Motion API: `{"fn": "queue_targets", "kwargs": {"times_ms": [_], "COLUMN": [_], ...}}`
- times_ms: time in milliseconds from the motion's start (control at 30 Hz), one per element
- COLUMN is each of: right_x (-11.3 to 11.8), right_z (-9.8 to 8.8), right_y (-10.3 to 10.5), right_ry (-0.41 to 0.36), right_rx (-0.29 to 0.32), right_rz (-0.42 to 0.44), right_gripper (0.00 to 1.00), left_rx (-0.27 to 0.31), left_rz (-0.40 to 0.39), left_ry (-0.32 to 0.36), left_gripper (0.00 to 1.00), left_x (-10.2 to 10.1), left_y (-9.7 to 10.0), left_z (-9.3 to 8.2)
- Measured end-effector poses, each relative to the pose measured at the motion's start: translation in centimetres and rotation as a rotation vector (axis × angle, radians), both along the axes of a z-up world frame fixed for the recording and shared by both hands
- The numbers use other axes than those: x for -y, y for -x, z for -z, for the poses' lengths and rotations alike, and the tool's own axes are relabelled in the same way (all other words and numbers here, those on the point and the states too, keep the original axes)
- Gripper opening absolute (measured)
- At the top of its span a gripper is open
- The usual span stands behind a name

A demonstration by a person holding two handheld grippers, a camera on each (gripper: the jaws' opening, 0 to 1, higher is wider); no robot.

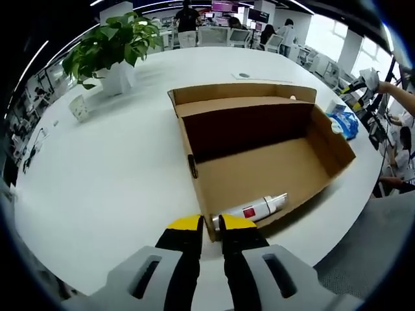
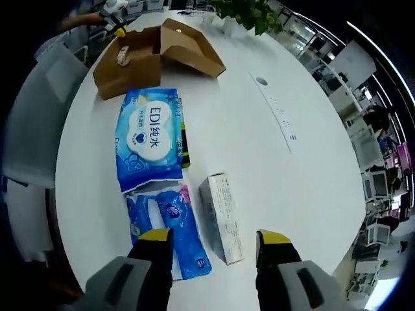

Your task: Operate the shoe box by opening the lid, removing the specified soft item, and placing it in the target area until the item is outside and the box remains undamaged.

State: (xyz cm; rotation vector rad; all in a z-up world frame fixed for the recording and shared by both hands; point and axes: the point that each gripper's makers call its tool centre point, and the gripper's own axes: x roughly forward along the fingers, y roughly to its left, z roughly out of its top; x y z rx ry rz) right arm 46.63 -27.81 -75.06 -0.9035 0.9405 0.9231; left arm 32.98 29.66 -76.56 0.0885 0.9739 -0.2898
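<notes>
Left gripper view: the left gripper has its jaws nearly shut on the near wall of the open shoe box, beside a squeezable tube (light, slippery; grip mid-body). Right gripper, jaws wide and empty, hangs over wipes packs near the bench edge.

Left gripper view: close above the open shoe box, facing across the white table. Right gripper view: opposite end, looking back at the shoe box, far off.
</notes>
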Motion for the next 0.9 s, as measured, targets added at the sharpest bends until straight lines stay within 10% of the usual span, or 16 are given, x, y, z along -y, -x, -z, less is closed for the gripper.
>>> {"fn": "queue_targets", "kwargs": {"times_ms": [900], "right_x": [-5.8], "right_z": [-5.1], "right_y": [6.3], "right_ry": [-0.29], "right_rx": [0.136], "right_rz": [0.229], "right_gripper": [0.9], "left_rx": [0.069], "left_rz": [0.264], "left_ry": [-0.083], "left_gripper": [0.36], "left_x": [1.4], "left_y": [-1.5], "left_z": [-3.1]}}
